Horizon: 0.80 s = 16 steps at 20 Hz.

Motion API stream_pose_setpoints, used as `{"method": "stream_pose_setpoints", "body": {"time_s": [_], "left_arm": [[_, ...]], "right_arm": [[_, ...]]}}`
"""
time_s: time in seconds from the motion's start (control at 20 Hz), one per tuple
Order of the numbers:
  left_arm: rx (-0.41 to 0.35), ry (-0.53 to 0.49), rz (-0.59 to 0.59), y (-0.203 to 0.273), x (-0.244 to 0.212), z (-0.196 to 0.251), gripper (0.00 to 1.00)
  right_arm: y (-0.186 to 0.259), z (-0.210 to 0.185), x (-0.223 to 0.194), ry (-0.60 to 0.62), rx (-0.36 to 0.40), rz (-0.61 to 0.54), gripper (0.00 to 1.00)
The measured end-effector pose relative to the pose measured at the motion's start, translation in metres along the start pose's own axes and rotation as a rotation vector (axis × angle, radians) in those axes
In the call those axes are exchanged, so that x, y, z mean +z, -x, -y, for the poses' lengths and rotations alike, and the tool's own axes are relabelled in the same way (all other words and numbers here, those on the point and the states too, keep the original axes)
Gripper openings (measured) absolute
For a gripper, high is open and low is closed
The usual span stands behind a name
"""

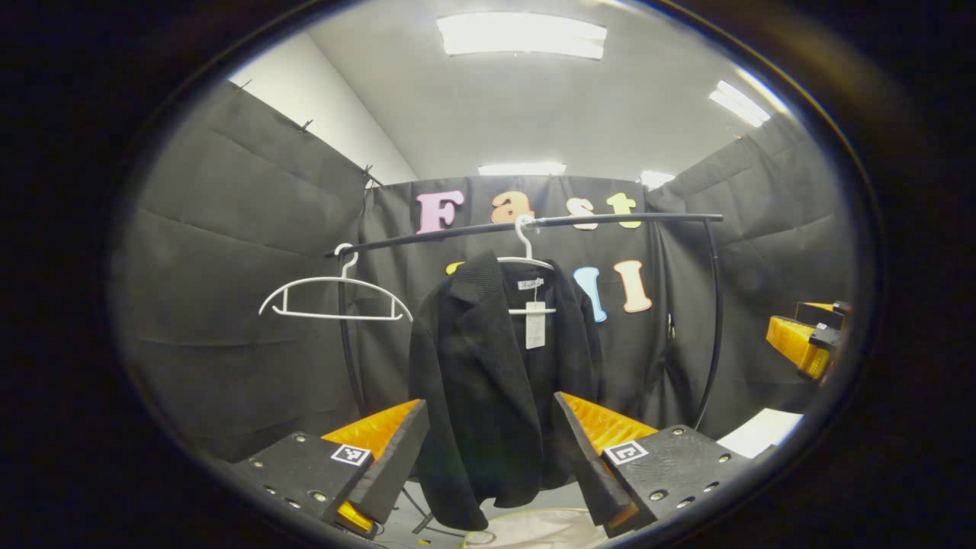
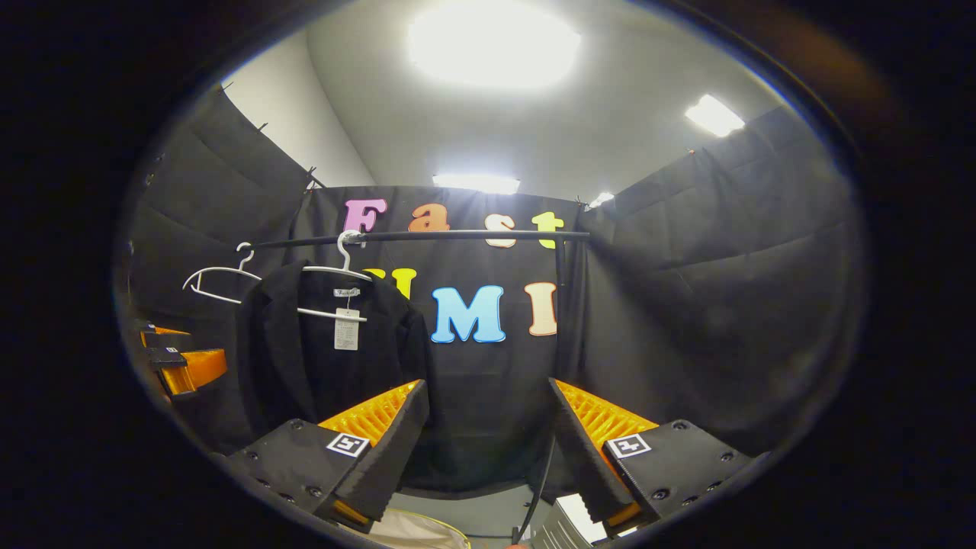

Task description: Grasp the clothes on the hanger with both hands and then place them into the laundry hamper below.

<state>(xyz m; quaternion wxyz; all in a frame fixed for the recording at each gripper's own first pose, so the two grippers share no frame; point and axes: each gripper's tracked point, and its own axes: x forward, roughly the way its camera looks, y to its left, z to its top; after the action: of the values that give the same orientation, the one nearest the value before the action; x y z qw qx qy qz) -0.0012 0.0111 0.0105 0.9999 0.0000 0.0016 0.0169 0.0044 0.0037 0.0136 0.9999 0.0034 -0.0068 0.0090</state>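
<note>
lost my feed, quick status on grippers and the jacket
Left gripper open, right gripper open, both empty. Black jacket on its hanger on the rail, untouched. Nothing in the way.

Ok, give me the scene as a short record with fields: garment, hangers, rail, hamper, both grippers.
garment: black jacket on a white hanger, paper tag at the collar
spare hanger: empty white hanger on the same rail
hamper: pale rim below the jacket
left hand-held gripper: open, short of the jacket
right hand-held gripper: open, jacket off to its left
contact: none
</note>
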Motion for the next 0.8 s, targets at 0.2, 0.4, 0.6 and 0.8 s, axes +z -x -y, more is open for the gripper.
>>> {"method": "stream_pose_setpoints", "body": {"time_s": [0.2,0.4,0.6,0.8], "left_arm": [[0.001,-0.007,-0.004,-0.001,0.000,-0.002,0.94],[0.005,-0.009,-0.004,-0.001,-0.001,-0.006,0.94],[0.011,-0.006,0.001,-0.005,0.000,-0.010,0.94],[0.007,0.000,0.008,-0.009,0.004,-0.011,0.94]], "right_arm": [[-0.002,-0.005,-0.001,0.005,0.014,0.000,0.96],[-0.004,-0.010,-0.006,0.006,0.026,-0.013,0.97],[-0.008,-0.017,-0.005,0.007,0.034,-0.012,0.97],[-0.011,-0.023,-0.001,-0.013,0.039,-0.001,0.98]]}}
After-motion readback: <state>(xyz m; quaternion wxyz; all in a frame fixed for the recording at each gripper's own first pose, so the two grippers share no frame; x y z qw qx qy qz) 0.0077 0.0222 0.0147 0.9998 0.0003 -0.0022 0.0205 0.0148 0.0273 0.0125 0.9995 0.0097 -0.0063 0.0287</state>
